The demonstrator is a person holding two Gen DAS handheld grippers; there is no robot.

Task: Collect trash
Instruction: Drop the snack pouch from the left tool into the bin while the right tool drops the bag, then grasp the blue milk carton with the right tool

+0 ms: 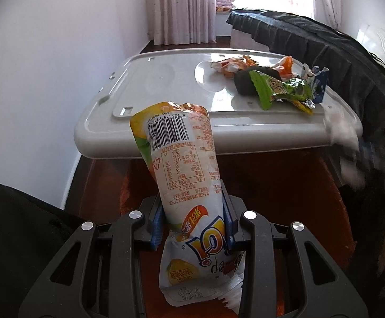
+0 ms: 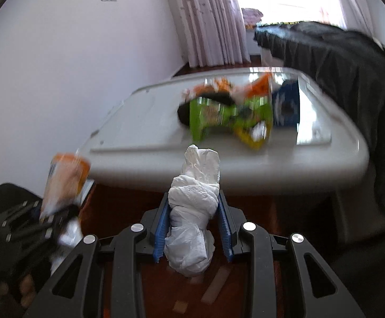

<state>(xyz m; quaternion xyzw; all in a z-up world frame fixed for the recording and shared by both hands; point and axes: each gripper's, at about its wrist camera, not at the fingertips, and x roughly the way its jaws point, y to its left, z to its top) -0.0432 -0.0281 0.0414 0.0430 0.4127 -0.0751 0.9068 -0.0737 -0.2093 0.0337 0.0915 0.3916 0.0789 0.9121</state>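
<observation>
My left gripper (image 1: 192, 220) is shut on a white and orange snack pouch (image 1: 184, 164), which stands up between the blue pads in front of the grey bin lid (image 1: 150, 98). My right gripper (image 2: 193, 225) is shut on a crumpled white tissue wad (image 2: 192, 206), held just short of the lid's front edge (image 2: 285, 164). A pile of wrappers lies on the lid: green (image 1: 280, 90), orange (image 1: 234, 66), blue (image 1: 319, 82), with a dark object (image 1: 244, 83) under them. The pile shows blurred in the right wrist view (image 2: 232, 114). The left gripper with the pouch (image 2: 62, 182) appears blurred at the left there.
A black quilted cover (image 1: 325, 45) drapes over furniture right of the lid. A black bag or cloth (image 1: 15, 238) sits at the lower left. White wall at the left, pink curtains (image 1: 182, 8) and a bright window behind. The floor (image 2: 245, 278) is reddish brown.
</observation>
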